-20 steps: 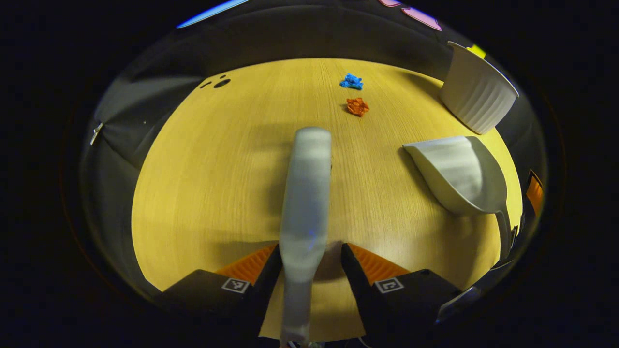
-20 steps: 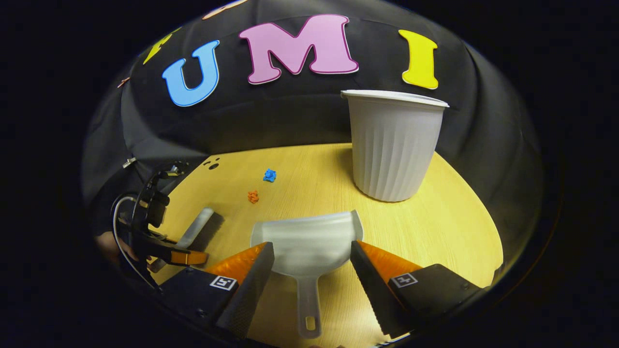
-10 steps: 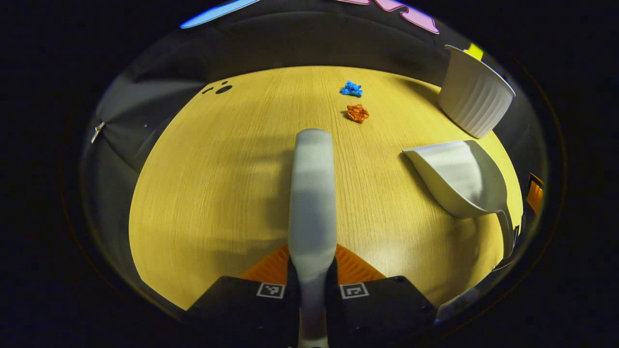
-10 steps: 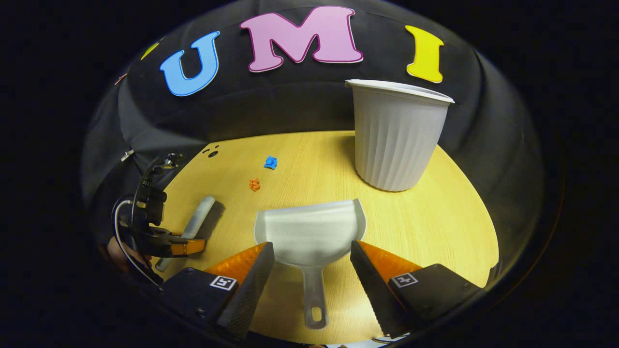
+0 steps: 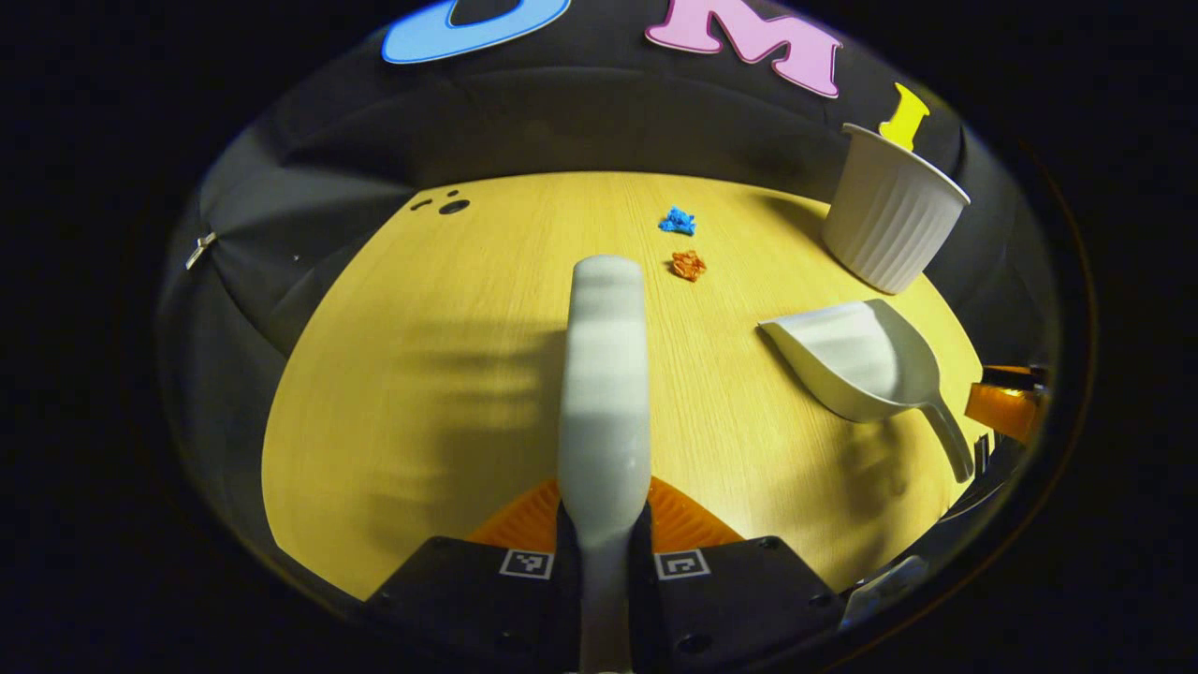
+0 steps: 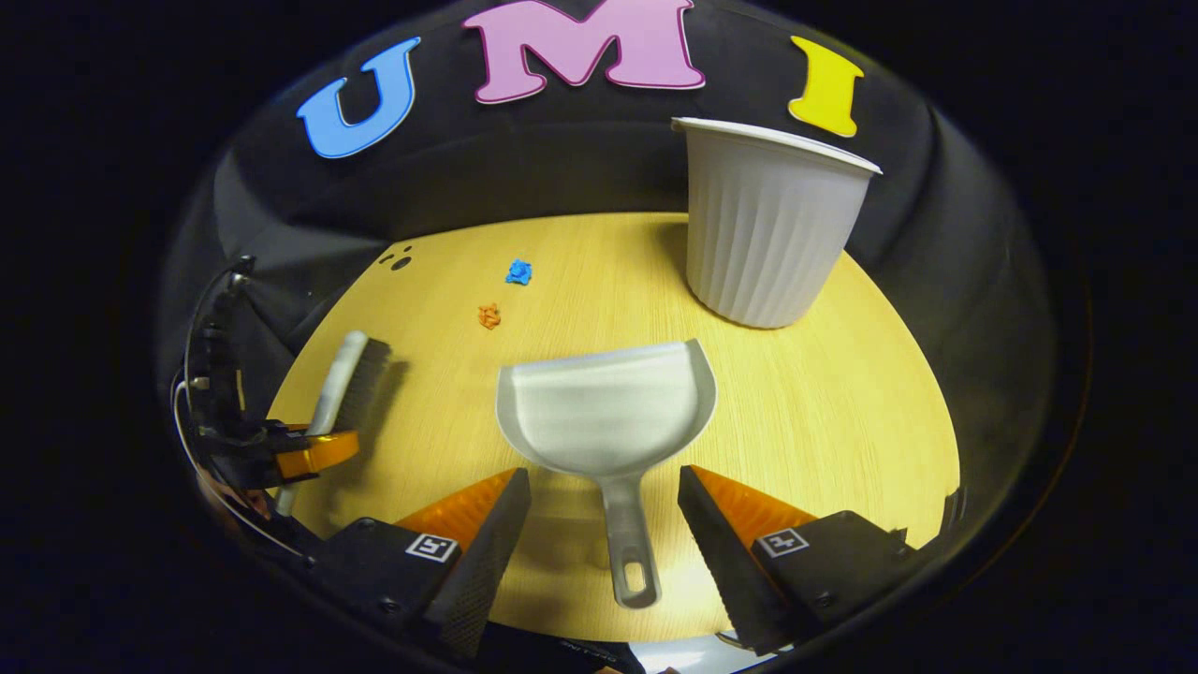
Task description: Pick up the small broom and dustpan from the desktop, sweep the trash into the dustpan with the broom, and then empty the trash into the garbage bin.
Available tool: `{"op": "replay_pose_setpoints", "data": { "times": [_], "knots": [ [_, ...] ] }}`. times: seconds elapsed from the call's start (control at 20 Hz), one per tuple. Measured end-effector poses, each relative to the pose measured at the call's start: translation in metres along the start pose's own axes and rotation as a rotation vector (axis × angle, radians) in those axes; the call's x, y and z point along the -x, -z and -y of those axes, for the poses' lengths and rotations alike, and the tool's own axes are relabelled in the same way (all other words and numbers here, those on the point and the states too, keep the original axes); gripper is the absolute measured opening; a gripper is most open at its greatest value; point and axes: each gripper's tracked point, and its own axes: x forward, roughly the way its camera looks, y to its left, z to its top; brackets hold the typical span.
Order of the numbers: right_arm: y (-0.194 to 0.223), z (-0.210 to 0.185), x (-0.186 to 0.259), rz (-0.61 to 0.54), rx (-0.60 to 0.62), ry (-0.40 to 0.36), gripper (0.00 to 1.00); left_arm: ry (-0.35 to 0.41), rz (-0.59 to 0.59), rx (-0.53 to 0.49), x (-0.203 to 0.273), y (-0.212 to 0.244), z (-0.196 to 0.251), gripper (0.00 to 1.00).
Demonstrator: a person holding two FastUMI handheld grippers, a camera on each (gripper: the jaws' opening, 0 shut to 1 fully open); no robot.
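Clamping the small broom [image 5: 604, 374] by its handle, the left gripper [image 5: 604, 552] has both fingers pressed tight against it. The right gripper [image 6: 604, 524] spreads wide, the dustpan [image 6: 608, 412] handle lying untouched between its fingers on the desktop [image 6: 842, 421]. Beyond the pan sit orange trash [image 6: 489, 315] and blue trash [image 6: 518, 272], ahead-left; the garbage bin [image 6: 763, 234] stands ahead-right.

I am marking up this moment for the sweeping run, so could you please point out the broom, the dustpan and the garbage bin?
broom [image 5: 604, 374], left gripper view, on the back of its head.
dustpan [image 6: 604, 412], right gripper view, on the scoop's inner floor.
garbage bin [image 6: 763, 239], right gripper view, on its ribbed side wall.
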Motion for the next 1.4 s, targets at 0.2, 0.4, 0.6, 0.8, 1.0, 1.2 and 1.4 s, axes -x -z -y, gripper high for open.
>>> {"op": "replay_pose_setpoints", "data": {
  "times": [0.2, 0.4, 0.6, 0.8, 1.0, 1.2, 1.4],
  "knots": [
    [0.027, 0.015, -0.016, -0.09, -0.006, 0.048, 0.99, -0.01, 0.023, 0.049, 0.023, 0.004, -0.013, 0.22],
    [0.047, 0.023, -0.047, -0.188, 0.06, 0.068, 0.99, -0.031, -0.006, 0.095, 0.031, 0.021, -0.027, 0.25],
    [0.056, 0.027, -0.068, -0.24, 0.109, 0.079, 0.99, -0.056, -0.032, 0.093, 0.034, 0.032, -0.032, 0.25],
    [0.06, 0.02, -0.084, -0.256, 0.098, 0.052, 0.77, -0.07, -0.042, 0.092, 0.035, 0.033, -0.031, 0.25],
    [0.054, 0.013, -0.088, -0.245, 0.15, 0.012, 0.55, -0.076, -0.06, 0.099, 0.031, 0.03, -0.024, 0.25],
    [0.054, 0.014, -0.086, -0.254, 0.148, -0.013, 0.35, -0.087, -0.077, 0.1, 0.026, 0.025, -0.017, 0.28],
    [0.053, 0.016, -0.088, -0.276, 0.232, -0.086, 0.35, -0.076, -0.07, 0.09, 0.0, -0.018, -0.013, 0.25]
  ]
}}
